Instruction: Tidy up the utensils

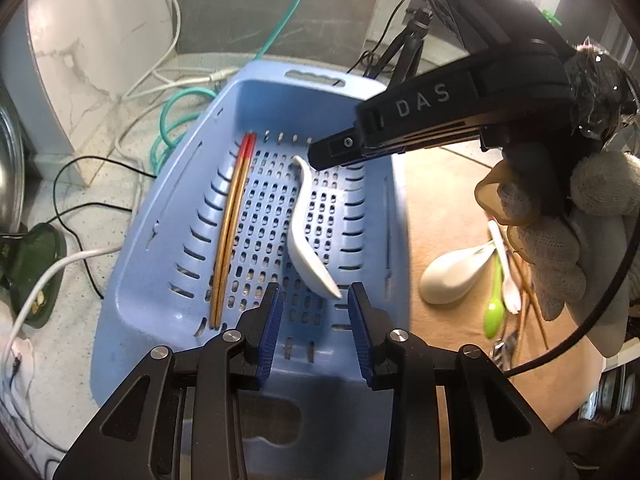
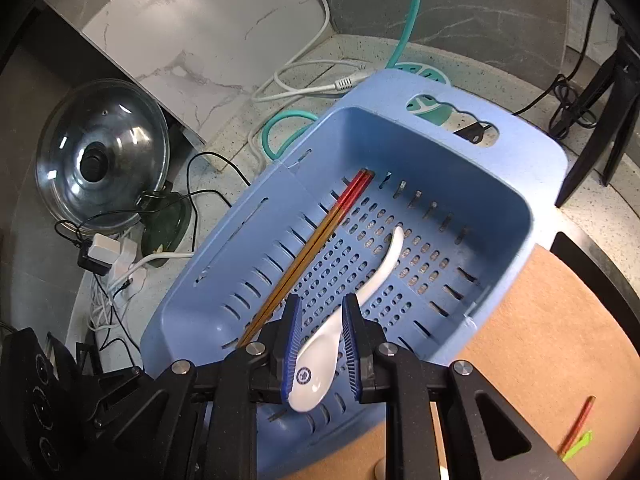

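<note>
A blue slotted basket (image 1: pixel 168 216) (image 2: pixel 500 184) holds a pair of red-tipped chopsticks (image 1: pixel 232 224) (image 2: pixel 316 240) along its left side and a white ceramic spoon (image 1: pixel 302 220) (image 2: pixel 384 264) lying on its floor. In the right wrist view my right gripper (image 2: pixel 322 298) hovers over the spoon's bowl with its blue pads a little apart; the spoon rests in the basket, not lifted. The left wrist view shows that gripper (image 1: pixel 320 156) above the spoon's handle end, held by a gloved hand (image 1: pixel 560 240). My left gripper (image 1: pixel 316 300) stands open over the basket's near end, nothing between its pads.
On the wooden board (image 1: pixel 448 208) right of the basket lie a white ceramic spoon (image 1: pixel 452 276), a green plastic spoon (image 1: pixel 494 312), a white plastic fork (image 1: pixel 508 280) and more chopsticks. A glass pot lid (image 2: pixel 100 152), cables and a green hose (image 2: pixel 412 12) sit beyond the basket.
</note>
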Available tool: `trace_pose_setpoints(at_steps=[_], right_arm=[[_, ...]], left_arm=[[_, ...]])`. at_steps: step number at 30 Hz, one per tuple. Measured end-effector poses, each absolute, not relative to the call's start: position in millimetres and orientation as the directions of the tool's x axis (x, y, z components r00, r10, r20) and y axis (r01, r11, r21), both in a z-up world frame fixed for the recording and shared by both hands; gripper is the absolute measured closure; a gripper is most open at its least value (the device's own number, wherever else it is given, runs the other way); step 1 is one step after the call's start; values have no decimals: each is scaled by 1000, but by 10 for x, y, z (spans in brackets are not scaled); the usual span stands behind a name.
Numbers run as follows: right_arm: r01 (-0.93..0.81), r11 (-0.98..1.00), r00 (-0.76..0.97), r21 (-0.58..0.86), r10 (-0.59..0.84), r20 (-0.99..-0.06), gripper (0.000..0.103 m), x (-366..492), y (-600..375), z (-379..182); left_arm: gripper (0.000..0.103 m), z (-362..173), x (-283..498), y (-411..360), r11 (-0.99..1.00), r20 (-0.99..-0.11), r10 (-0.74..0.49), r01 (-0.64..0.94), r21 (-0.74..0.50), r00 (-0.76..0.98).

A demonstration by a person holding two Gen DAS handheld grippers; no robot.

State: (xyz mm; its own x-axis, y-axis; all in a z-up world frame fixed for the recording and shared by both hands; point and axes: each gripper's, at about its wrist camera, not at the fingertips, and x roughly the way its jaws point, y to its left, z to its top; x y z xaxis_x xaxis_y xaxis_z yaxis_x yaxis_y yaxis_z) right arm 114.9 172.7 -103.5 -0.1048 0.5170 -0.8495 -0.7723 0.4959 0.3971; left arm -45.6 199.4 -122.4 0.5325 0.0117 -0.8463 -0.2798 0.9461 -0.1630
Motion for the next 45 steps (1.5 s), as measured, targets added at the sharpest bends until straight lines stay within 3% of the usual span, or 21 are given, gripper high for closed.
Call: trace_pose_setpoints(at_steps=[19, 30, 41, 45], right_arm=[[-703, 577, 20, 415, 600, -799, 83, 1282, -29, -450], [-572, 677, 27, 462, 578, -815, 83, 1294, -900, -891], [-517, 718, -51, 467, 519, -854, 84, 1512, -656, -1361], [-515, 732, -73, 447, 482, -873, 84, 1550, -579, -1483]], left_arm=[[71, -772, -573, 1137, 983, -787, -78, -86, -164, 612], [71, -1091, -498, 527, 977, -825, -197, 39, -208, 529], [71, -1269, -112, 142, 968, -860, -245, 165, -190, 448], [82, -1361, 1, 104, 969, -878, -232, 180, -170, 419]])
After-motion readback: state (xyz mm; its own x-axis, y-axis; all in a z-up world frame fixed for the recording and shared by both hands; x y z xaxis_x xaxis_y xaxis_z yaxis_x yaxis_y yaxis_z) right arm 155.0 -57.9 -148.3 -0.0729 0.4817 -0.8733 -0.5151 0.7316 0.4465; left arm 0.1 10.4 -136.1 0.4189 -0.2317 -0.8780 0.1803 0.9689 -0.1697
